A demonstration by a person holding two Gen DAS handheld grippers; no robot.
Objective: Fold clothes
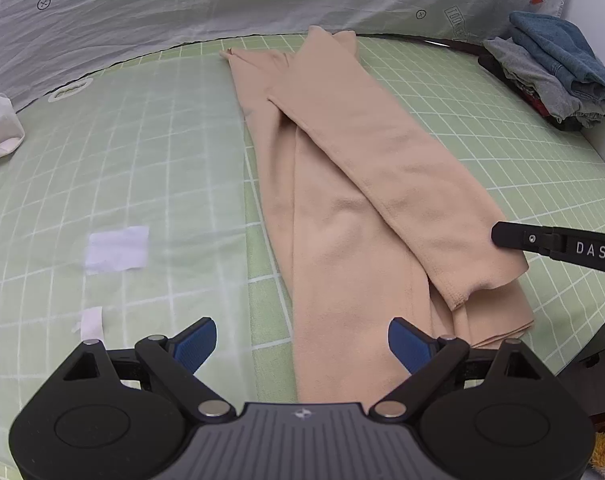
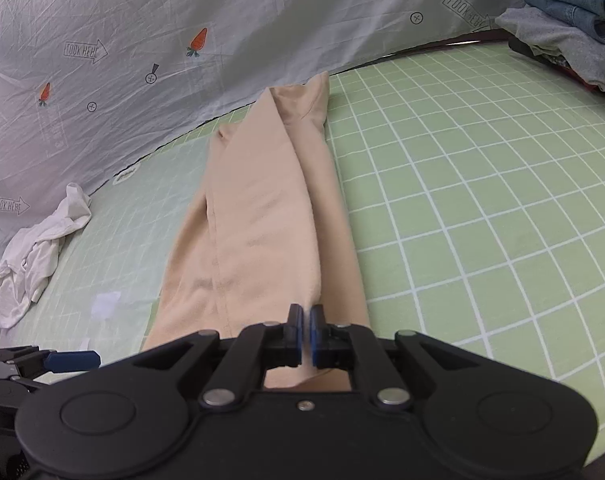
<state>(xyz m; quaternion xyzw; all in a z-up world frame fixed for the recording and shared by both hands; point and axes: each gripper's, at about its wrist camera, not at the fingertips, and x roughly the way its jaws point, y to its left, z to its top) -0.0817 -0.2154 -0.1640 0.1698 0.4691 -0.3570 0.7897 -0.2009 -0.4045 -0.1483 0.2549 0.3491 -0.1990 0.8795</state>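
Beige garment [image 1: 342, 200] lies lengthwise on green grid mat [image 1: 482, 128] covering the desk, one sleeve folded diagonally across the body. L hand-held gripper [image 1: 302, 342]: jaws spread wide over the garment's near end, nothing between the blue pads [image 1: 194, 344]. R hand-held gripper [image 2: 305, 322]: jaws pressed together; whether cloth is pinched can't be told. Folded clothes stack [image 1: 550, 76] at mat's far right corner. Crumpled white cloth [image 2: 38, 256] at left edge, by the printed sheet [image 2: 182, 40].
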